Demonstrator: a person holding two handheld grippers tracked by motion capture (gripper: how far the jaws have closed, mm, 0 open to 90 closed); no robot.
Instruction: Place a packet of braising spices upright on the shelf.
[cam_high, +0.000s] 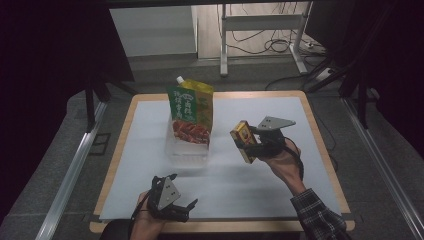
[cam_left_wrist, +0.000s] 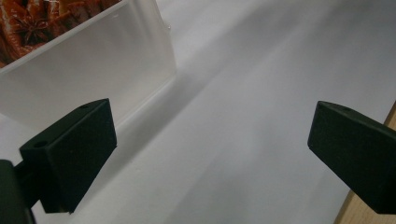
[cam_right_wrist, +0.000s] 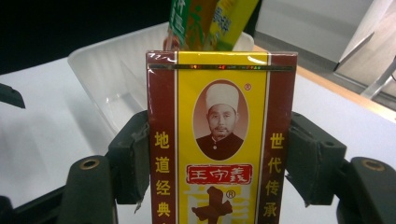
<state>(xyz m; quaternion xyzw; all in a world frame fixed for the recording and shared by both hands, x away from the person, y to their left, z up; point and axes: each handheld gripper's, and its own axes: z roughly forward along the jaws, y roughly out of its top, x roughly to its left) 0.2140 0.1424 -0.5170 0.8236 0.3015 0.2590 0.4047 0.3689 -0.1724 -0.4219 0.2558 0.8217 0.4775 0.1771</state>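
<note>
2 sets of tongs are at work over the white-covered bench (cam_high: 280, 195). The right tongs (cam_high: 248, 142), at about 3 o'clock from the clear plastic tray (cam_high: 186, 150), are clamped on a small red-and-yellow spice box (cam_high: 243, 141), which they hold in the air above the bench, tilted, well apart from the tray. In the right gripper view the box (cam_right_wrist: 219, 140) stands upright between the pads, which press on its 2 narrow red side edges, and the tray (cam_right_wrist: 112, 79) lies beyond it at 12 o'clock. The box looks light and stiff, a thin carton in glossy wrap, so it is likely slippery and would dent under a hard squeeze; a hold across the narrow sides, low on the body as now, seems the sound one. A green stand-up pouch (cam_high: 191, 112) with a white cap stands upright in the tray. The left tongs (cam_high: 172, 202) rest near the bench's front edge at about 6 o'clock from the tray, jaws apart with nothing between them; their own view shows the tray wall (cam_left_wrist: 93, 70) at 11 o'clock.
</note>
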